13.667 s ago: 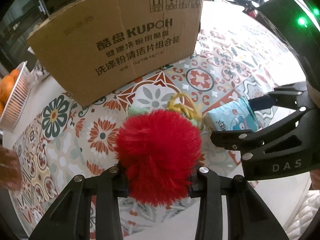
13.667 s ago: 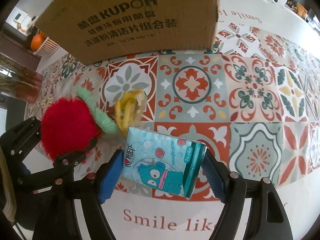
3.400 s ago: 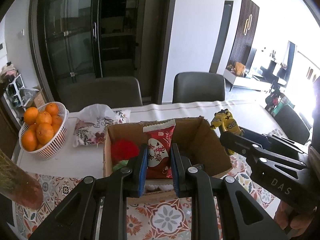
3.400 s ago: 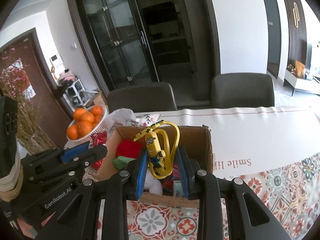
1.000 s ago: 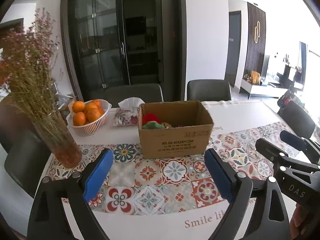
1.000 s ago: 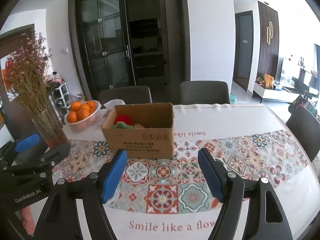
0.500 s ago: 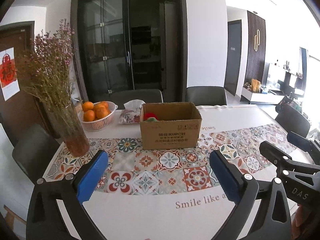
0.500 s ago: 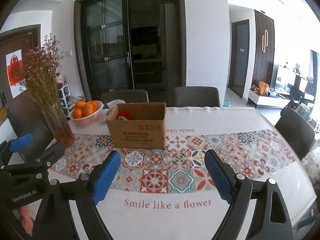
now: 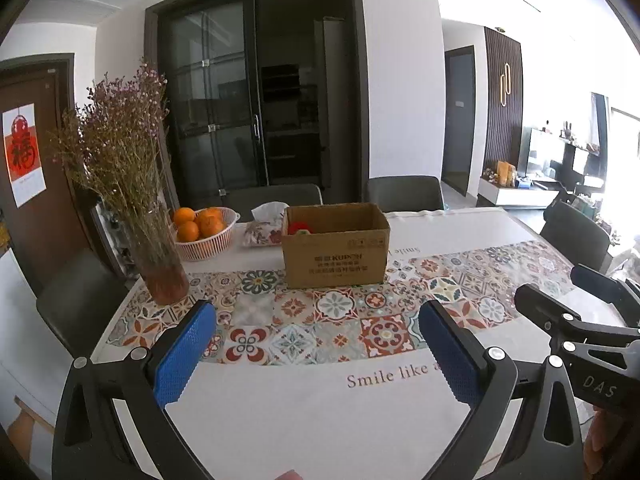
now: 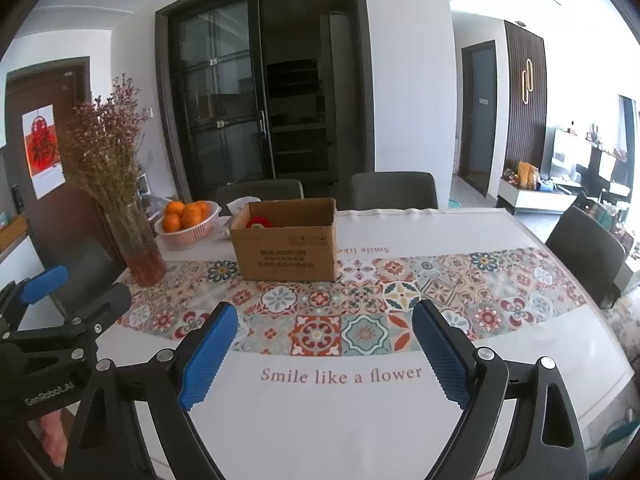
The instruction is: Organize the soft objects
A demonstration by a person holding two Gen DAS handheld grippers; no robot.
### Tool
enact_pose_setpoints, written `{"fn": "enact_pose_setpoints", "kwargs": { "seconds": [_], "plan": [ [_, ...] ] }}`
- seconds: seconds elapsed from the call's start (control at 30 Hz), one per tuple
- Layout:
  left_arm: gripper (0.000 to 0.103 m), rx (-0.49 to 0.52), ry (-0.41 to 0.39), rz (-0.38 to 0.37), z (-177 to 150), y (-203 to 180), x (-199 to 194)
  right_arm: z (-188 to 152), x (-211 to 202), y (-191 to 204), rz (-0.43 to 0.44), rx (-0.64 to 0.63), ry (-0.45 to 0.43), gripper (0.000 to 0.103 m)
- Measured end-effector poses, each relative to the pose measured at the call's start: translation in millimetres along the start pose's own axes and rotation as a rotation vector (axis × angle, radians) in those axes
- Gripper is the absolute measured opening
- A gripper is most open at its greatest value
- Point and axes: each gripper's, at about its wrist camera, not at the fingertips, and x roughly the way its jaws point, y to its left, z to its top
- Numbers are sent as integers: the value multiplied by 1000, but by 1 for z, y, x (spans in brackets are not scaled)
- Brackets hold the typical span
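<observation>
left wrist view: left gripper (image 9: 320, 344) fingers spread wide, nothing between them; cardboard box (image 9: 335, 245) printed "kupoh" sits upright well beyond on the tablecloth (image 9: 280, 412) (reads "smile like a flower"), red fluffy item (image 9: 301, 227) inside. right gripper (image 10: 324, 340) likewise spread and empty, its body marked "das"; left body marked "genrobot.ai".

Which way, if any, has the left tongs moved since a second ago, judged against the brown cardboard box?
Yes. The left tongs has backed away: the brown cardboard box looks smaller and farther off, with more patterned table runner showing.
</observation>
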Motion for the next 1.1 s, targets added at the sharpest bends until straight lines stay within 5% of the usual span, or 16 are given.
{"fn": "enact_pose_setpoints", "kwargs": {
  "seconds": [1.1],
  "plan": [
    [103, -5, -3, 16, -19, 4, -31, -14, -22, -1, 16, -5, 7, 90]
  ]
}}
